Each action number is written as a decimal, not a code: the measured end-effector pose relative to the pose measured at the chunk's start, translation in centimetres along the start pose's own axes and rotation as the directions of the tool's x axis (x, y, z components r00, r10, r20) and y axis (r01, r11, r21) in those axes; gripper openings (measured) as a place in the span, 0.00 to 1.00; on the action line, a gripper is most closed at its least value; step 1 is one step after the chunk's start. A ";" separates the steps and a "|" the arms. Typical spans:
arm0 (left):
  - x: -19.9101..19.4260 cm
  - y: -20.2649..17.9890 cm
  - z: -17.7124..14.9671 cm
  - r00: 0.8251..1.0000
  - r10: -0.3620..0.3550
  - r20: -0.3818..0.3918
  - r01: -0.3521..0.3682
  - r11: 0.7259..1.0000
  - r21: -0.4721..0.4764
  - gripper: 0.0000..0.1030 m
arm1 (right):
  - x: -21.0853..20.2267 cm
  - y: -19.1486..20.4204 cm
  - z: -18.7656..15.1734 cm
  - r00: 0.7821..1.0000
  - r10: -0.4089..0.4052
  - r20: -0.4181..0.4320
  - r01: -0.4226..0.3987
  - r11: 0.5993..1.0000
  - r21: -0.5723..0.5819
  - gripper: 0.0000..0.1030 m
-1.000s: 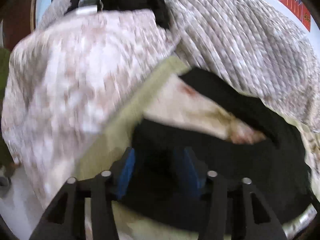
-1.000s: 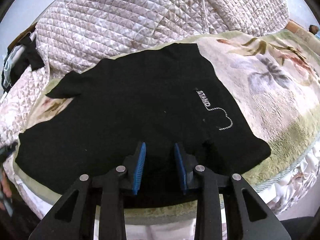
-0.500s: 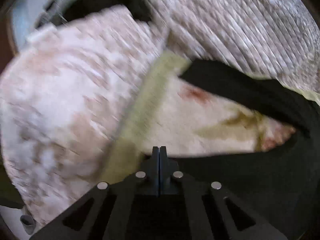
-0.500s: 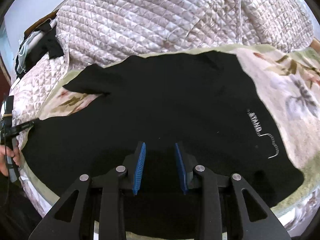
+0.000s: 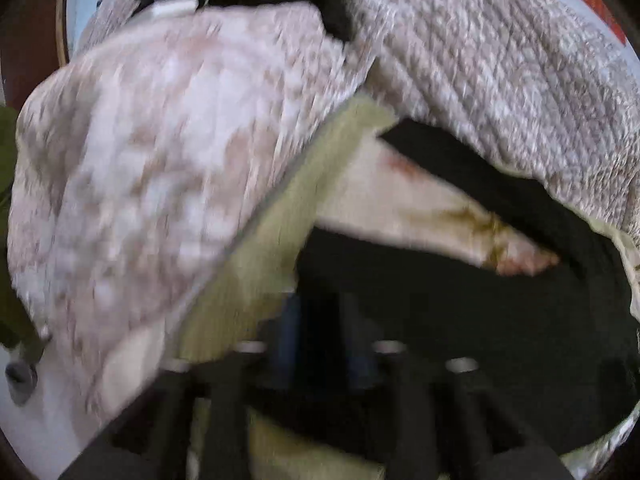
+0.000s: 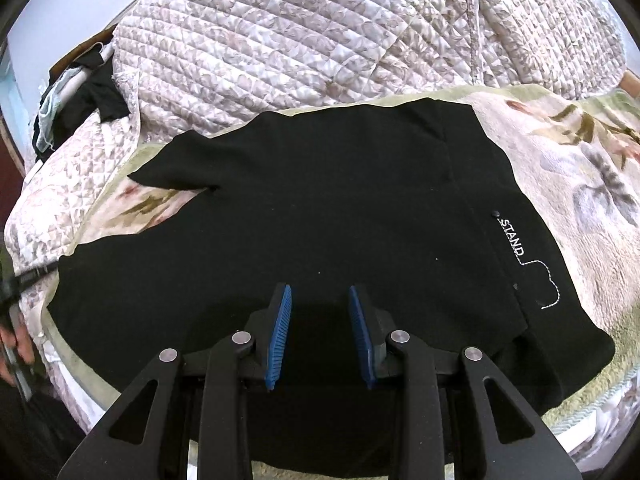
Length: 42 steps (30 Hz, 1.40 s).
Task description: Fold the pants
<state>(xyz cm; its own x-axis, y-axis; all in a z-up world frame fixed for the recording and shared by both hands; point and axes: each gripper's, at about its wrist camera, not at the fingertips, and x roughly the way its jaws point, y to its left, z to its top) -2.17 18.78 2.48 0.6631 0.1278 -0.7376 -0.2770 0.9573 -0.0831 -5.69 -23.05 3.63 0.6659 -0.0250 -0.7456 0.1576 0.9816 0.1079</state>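
Across the floral blanket (image 6: 568,184) black pants (image 6: 320,216) lie spread flat, white "STAND" lettering (image 6: 512,236) at 3 o'clock, quilted bedspread (image 6: 320,32) at 12 o'clock. Right gripper (image 6: 320,320) hovers at the 6 o'clock hem, blue pads parted, holding nothing. Left gripper (image 5: 320,336) is blurred over a pant-leg edge; fingers appear parted, grip cannot be confirmed.
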 end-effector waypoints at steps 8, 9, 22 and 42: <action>-1.3 0.5 -3.4 0.997 0.069 -0.030 -0.071 0.995 -0.063 0.51 | -0.3 0.2 -0.1 1.000 0.023 0.006 -0.023 1.000 -0.005 0.30; -1.3 0.4 -3.5 0.997 0.077 -0.026 -0.078 0.995 -0.062 0.46 | -0.3 0.2 -0.1 1.000 0.024 0.007 -0.024 1.000 -0.005 0.30; -2.7 0.8 -4.0 0.992 0.123 -0.022 -0.124 0.988 -0.089 0.16 | -0.5 -0.2 -0.1 1.000 0.028 0.009 -0.028 1.000 0.007 0.30; -4.3 -12.0 -4.1 0.980 -0.193 -0.041 0.197 0.966 0.169 0.53 | -2.4 -0.7 -0.7 0.999 -0.024 -0.040 0.023 0.999 -0.037 0.47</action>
<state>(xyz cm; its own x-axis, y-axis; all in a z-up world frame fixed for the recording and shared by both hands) -4.55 5.63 3.90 0.6747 -0.0703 -0.7347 -0.0189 0.9935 -0.1125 -7.93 -23.58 4.85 0.6320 -0.0413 -0.7739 0.1459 0.9871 0.0664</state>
